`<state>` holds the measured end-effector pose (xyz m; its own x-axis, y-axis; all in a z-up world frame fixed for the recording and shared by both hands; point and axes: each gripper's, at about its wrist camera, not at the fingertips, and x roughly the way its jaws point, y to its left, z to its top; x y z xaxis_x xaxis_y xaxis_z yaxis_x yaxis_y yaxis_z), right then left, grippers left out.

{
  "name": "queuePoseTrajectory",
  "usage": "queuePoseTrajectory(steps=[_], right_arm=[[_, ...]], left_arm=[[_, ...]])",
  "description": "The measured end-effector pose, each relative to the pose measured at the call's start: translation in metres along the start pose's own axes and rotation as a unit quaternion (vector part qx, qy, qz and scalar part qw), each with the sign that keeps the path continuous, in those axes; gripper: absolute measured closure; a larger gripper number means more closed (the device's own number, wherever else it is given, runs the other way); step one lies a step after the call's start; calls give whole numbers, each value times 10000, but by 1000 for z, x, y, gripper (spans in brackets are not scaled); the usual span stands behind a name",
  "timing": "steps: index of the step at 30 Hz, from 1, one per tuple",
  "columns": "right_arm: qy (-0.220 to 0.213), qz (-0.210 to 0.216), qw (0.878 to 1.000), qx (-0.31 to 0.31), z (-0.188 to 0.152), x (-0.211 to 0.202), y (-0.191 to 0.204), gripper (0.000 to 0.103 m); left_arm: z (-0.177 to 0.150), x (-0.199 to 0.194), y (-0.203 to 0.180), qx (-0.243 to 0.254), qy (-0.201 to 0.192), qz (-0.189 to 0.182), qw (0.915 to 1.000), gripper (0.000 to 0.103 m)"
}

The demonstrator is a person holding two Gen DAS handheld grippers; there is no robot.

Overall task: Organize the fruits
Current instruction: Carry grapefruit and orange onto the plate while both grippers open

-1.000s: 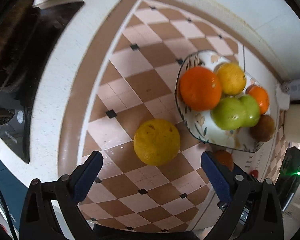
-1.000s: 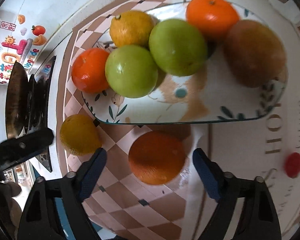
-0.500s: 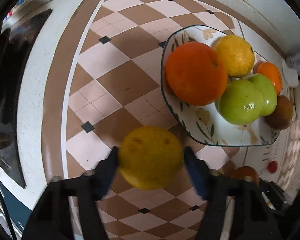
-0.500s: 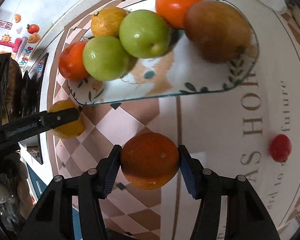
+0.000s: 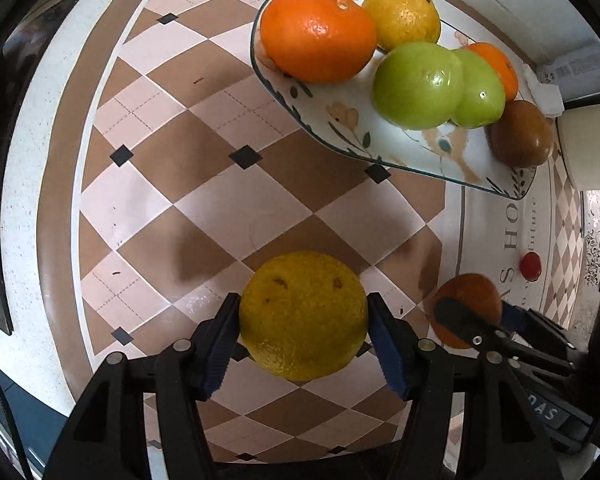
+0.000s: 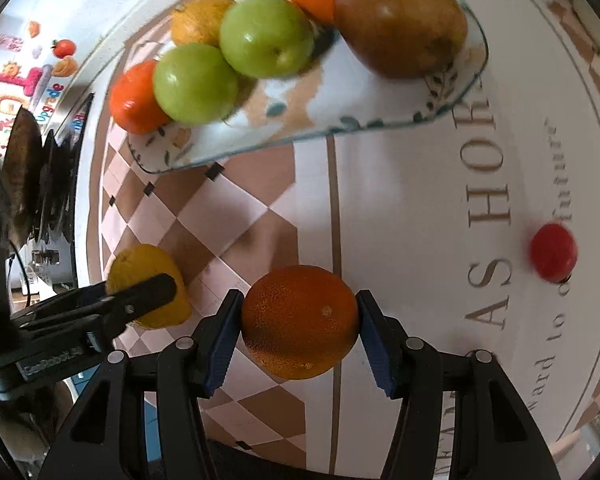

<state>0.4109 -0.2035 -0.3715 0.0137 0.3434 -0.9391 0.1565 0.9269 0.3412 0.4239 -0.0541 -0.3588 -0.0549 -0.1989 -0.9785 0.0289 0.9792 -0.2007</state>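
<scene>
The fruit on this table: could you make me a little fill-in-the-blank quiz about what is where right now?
1. The left gripper is closed on a ____ citrus fruit.
2. The right gripper grips a dark ____.
3. The plate holds two ____ apples side by side.
4. The small red fruit lies alone on the ____, off the plate.

Missing words: yellow; orange; green; tablecloth
</scene>
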Motion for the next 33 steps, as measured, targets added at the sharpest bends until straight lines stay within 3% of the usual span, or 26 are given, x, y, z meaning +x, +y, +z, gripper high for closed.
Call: queuePoseTrajectory(steps=[8,11,15,19,23,27,33], right_arm=[[-42,4,10000,-45,-4,-1,-5,43],[-40,-19,10000,-86,-5,-1,-3,44],[-225,142,9996,-22,-2,-15,2,44],[-683,322,9971,101,13,-45,6,44],[-944,308,9947,256,41,-58,6,44],[-926,182,9950,333,65,-54,2,44],[-883,-71,9957,287,78,-46,8,44]], left_arm=[[-12,3,-3,-49,-46,-45,10000,43],[-3,-5,14,-137,0,-149,9998,43],[7,-36,30,-296,-90,-532,9981,43],[21,-88,26,-251,-539,-894,9942,43],[63,-134,15,-1,-1022,-871,9909,43],[111,-151,11,162,-1269,-491,9906,43],[173,-116,9,223,-878,-169,9957,43]])
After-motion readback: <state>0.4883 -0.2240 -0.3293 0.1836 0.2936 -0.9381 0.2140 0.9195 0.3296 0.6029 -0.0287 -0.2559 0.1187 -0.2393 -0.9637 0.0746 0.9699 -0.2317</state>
